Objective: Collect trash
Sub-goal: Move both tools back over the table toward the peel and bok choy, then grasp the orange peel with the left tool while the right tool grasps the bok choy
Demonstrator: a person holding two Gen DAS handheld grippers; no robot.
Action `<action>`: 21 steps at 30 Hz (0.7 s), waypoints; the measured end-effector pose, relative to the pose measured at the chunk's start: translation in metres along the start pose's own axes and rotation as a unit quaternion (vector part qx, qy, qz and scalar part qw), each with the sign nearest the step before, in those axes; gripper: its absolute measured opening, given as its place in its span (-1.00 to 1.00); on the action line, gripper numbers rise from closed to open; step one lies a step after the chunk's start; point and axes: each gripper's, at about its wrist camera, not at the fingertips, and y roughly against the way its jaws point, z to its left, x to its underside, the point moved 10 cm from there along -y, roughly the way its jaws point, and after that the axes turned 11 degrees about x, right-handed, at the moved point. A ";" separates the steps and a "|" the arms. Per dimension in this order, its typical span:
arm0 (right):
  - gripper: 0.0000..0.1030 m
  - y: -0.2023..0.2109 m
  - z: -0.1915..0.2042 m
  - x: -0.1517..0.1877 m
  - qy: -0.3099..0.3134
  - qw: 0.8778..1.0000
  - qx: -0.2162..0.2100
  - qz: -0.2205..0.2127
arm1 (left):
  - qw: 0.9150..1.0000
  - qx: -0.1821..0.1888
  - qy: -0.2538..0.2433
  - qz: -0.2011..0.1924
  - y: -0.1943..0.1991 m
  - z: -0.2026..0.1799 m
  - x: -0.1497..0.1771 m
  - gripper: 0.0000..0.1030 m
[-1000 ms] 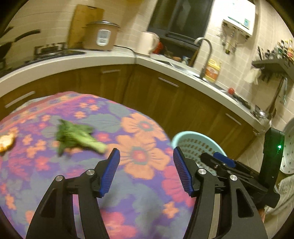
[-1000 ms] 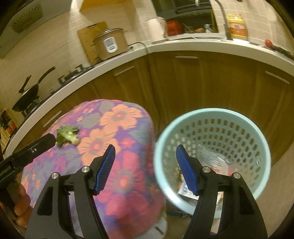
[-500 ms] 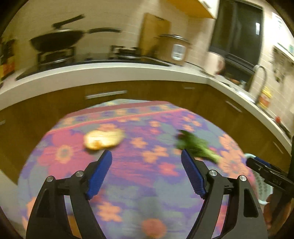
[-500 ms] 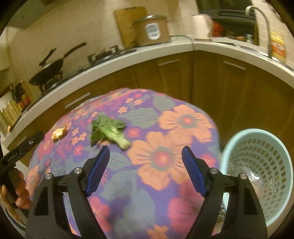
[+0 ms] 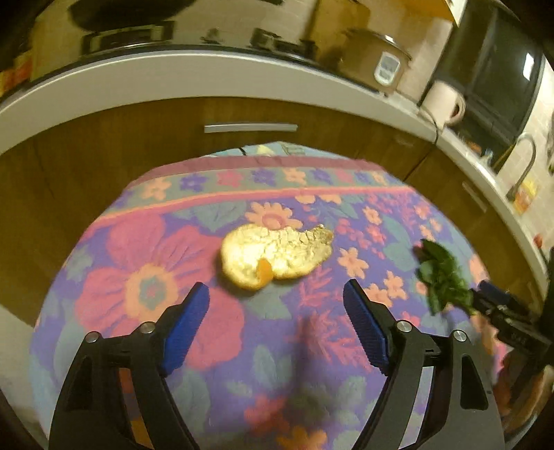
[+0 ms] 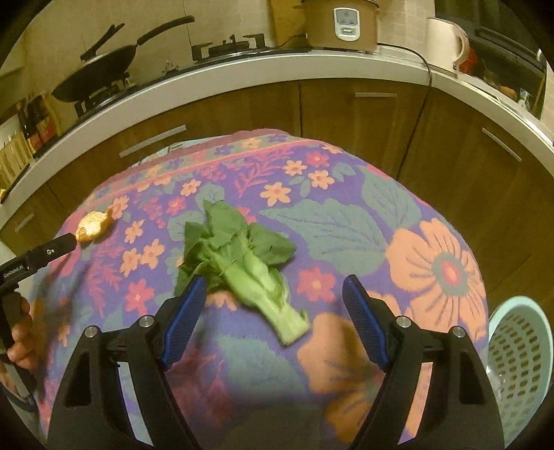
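Observation:
A piece of orange peel (image 5: 275,254) lies on the flowered tablecloth (image 5: 145,242), just beyond my left gripper (image 5: 277,311), which is open and empty. A green leafy vegetable stalk (image 6: 242,263) lies on the cloth between and slightly ahead of the fingers of my right gripper (image 6: 273,308), also open, with no pad touching it. In the left wrist view the vegetable (image 5: 441,277) shows at the right beside the right gripper's tip (image 5: 495,297). In the right wrist view the peel (image 6: 93,226) sits at the far left by the left gripper's tip (image 6: 52,251).
A pale blue perforated trash basket (image 6: 519,349) stands on the floor at the table's right edge. Wooden cabinets (image 6: 346,114) and a white counter (image 6: 242,72) curve behind the table, bearing a wok (image 6: 97,83), rice cooker (image 6: 341,24) and kettle (image 6: 446,38). A hand (image 6: 20,335) holds the left gripper.
Both grippers swung left, away from the basket and over the table, and their jaws widened. The peel now sits before the left gripper, the vegetable between the right gripper's fingers.

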 end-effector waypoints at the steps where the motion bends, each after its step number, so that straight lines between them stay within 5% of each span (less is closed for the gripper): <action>1: 0.53 -0.002 -0.001 -0.001 -0.002 1.000 -0.005 0.004 | 1.000 -0.009 0.000 0.003 -0.006 0.002 -0.002 0.52; 6: 0.62 -0.018 0.008 0.002 0.016 0.999 -0.027 0.037 | 0.999 -0.019 -0.023 0.017 -0.027 -0.004 -0.008 0.52; 11: 0.71 -0.022 0.024 0.008 0.070 0.997 0.008 0.038 | 0.997 -0.051 -0.055 0.030 -0.039 -0.007 -0.012 0.50; 15: 0.65 -0.023 0.026 0.009 0.078 0.996 0.024 0.036 | 0.996 -0.063 -0.063 0.021 -0.038 -0.007 -0.013 0.17; 16: 0.59 -0.023 0.025 0.009 0.077 0.996 0.024 0.034 | 0.996 -0.061 -0.063 0.017 -0.037 -0.008 -0.012 0.08; 18: 0.11 -0.018 0.026 0.008 0.078 0.997 0.019 0.023 | 0.997 -0.053 -0.063 0.008 -0.034 -0.009 -0.014 -0.08; 21: -0.31 -0.013 0.029 0.008 0.086 0.996 0.023 0.010 | 0.997 -0.043 -0.062 -0.005 -0.029 -0.010 -0.016 -0.33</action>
